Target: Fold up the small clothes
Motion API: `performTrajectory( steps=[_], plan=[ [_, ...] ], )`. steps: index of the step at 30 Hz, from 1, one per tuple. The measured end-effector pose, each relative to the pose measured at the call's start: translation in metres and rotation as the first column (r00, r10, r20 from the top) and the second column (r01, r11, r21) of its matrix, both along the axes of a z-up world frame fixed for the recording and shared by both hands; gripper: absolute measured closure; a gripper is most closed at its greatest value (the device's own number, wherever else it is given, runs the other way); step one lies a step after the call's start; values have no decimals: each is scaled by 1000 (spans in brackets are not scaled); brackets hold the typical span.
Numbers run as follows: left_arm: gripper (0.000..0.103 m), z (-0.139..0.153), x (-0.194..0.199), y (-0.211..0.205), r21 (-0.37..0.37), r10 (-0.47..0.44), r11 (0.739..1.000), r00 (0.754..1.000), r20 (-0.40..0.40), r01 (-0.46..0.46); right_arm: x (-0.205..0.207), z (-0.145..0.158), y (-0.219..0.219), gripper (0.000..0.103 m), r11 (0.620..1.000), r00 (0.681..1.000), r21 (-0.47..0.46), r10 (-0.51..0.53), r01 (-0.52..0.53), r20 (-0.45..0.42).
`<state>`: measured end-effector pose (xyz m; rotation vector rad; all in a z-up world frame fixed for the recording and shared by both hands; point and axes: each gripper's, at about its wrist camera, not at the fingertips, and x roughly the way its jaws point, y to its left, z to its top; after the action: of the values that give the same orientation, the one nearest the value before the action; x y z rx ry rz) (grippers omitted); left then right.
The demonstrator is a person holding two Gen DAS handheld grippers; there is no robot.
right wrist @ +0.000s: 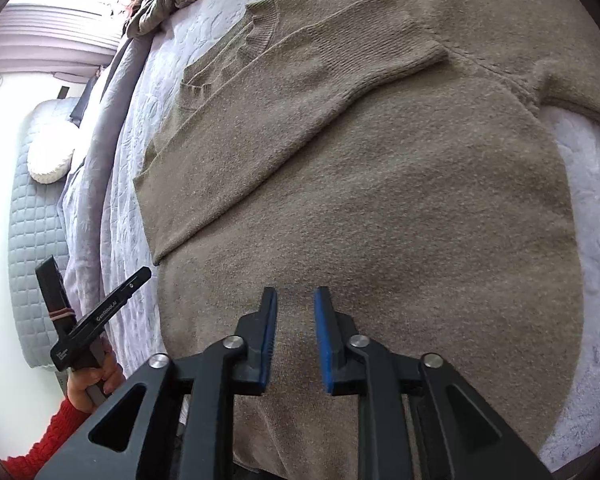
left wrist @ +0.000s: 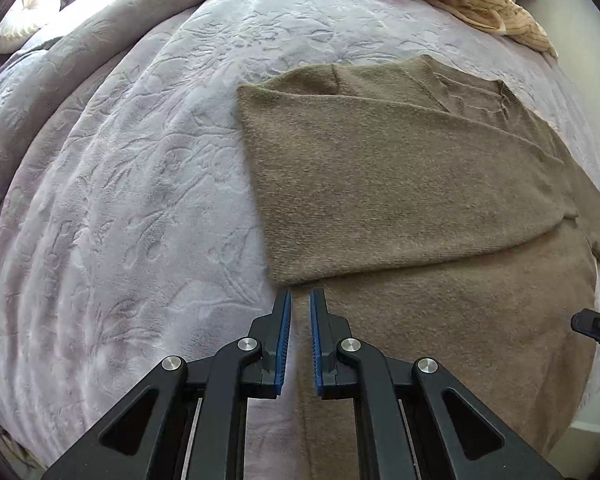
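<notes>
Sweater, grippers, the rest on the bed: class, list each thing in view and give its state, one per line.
brown sweater: spread flat on the bed, one side and sleeve folded across the body, other sleeve still out.
left gripper: nearly shut, holding nothing.
right gripper: open, empty, above the sweater.
bedspread: laid out under the sweater.
striped cream cloth: crumpled in a heap, unfolded.

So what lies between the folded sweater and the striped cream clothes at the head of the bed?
Only bare lilac blanket separates the sweater from the cream striped clothes; nothing rests on that stretch. The left wrist view shows it best.
</notes>
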<state>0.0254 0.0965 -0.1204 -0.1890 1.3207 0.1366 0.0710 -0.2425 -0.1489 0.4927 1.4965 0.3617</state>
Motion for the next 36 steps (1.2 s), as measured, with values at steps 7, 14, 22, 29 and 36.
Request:
performTrajectory(
  steps=[7, 14, 22, 29, 36],
  plan=[
    [92, 15, 18, -63, -15, -95, 995, 995, 13, 96, -6, 6, -30, 61, 997, 997, 3, -77, 77, 9],
    [4, 17, 33, -117, 33, -180, 983, 984, 5, 179, -11, 3, -62, 61, 988, 988, 17, -154, 154, -1],
    [4, 7, 51, -162, 64, -236, 969, 970, -55, 240, -15, -1, -106, 61, 965, 965, 32, -262, 262, -6],
    [4, 4, 72, -198, 14, -277, 960, 959, -51, 278, -13, 6, -188, 61, 899, 898, 39, -438, 437, 43],
    [4, 7, 99, -248, -12, -325, 946, 946, -16, 325, -12, 20, -304, 61, 733, 724, 82, -680, 675, 114]
  ],
)
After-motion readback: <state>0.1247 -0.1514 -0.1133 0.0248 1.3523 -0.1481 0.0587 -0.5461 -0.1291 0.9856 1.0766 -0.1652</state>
